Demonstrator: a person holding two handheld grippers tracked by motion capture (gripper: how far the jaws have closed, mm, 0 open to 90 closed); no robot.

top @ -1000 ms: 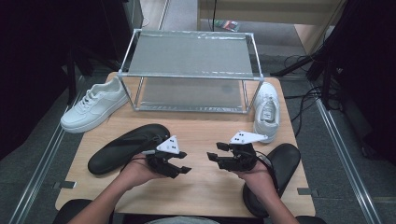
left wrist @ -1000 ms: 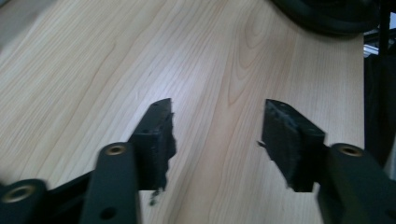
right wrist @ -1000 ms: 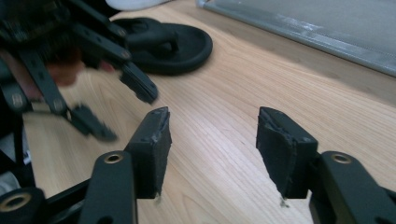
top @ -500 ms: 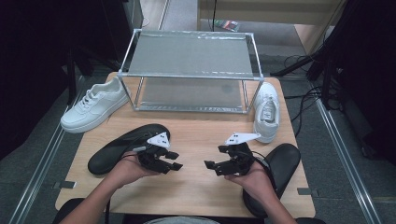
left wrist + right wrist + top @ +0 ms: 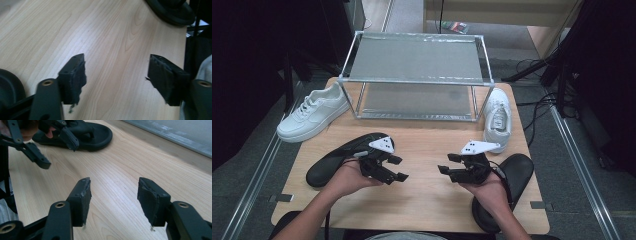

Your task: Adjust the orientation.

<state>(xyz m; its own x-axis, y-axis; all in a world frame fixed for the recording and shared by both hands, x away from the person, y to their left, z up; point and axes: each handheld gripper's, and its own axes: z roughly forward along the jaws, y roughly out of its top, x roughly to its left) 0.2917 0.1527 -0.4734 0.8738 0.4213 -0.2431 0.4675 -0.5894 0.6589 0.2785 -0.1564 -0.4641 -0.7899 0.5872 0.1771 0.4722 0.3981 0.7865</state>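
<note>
High view: left gripper (image 5: 396, 168) jaws just spread, empty; right gripper (image 5: 448, 164) jaws apart, empty.

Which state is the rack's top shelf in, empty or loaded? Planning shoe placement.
Empty: the rack top shelf shows bare grey surface; both white sneakers sit on the table.

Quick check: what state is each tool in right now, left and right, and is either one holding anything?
Left tool: open, jaws just opened wider, nothing between them, bare table beyond.
Right tool: open, holding nothing.
</note>
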